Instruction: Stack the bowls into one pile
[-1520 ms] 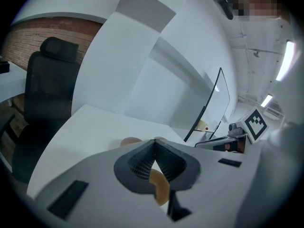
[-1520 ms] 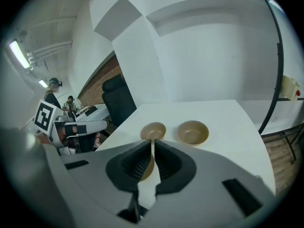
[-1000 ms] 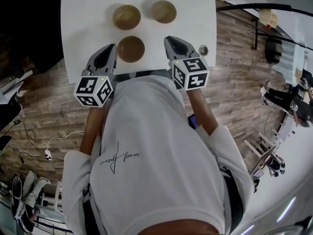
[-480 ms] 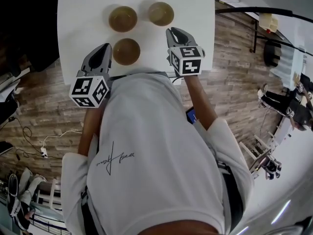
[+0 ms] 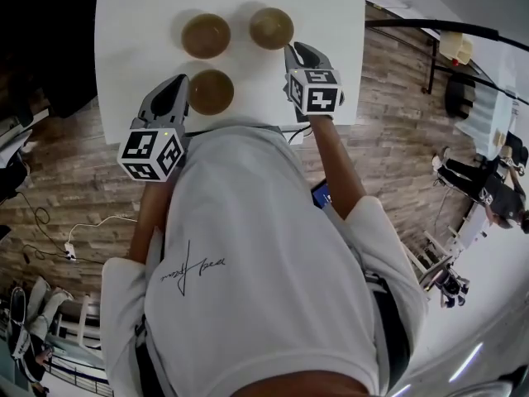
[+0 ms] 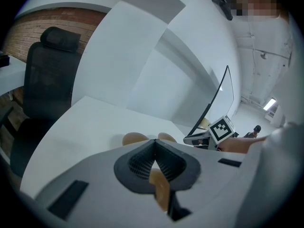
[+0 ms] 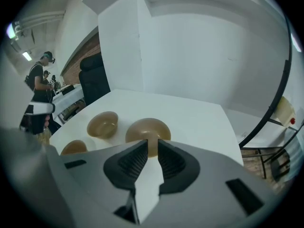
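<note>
Three tan bowls stand apart on the white table (image 5: 149, 15): far left bowl (image 5: 206, 35), far right bowl (image 5: 271, 27), near bowl (image 5: 211, 91). My left gripper (image 5: 175, 89) lies just left of the near bowl, jaws tip to tip and holding nothing. The near bowl (image 6: 159, 186) shows behind those jaws in the left gripper view. My right gripper (image 5: 299, 52) sits just short of the far right bowl (image 7: 147, 129), right of it. Its jaws stand a narrow gap apart, empty. In the right gripper view, the far left bowl (image 7: 102, 124) and near bowl (image 7: 74, 147) lie to the left.
The table's near edge runs under both grippers. A black office chair (image 6: 54, 75) stands beyond the table's left side. White walls rise behind the table. A black stand (image 5: 430, 23) and people are off to the right on the wood floor.
My right gripper has moved forward over the table toward the far right bowl. The left gripper has hardly shifted. The bowls have not moved.
</note>
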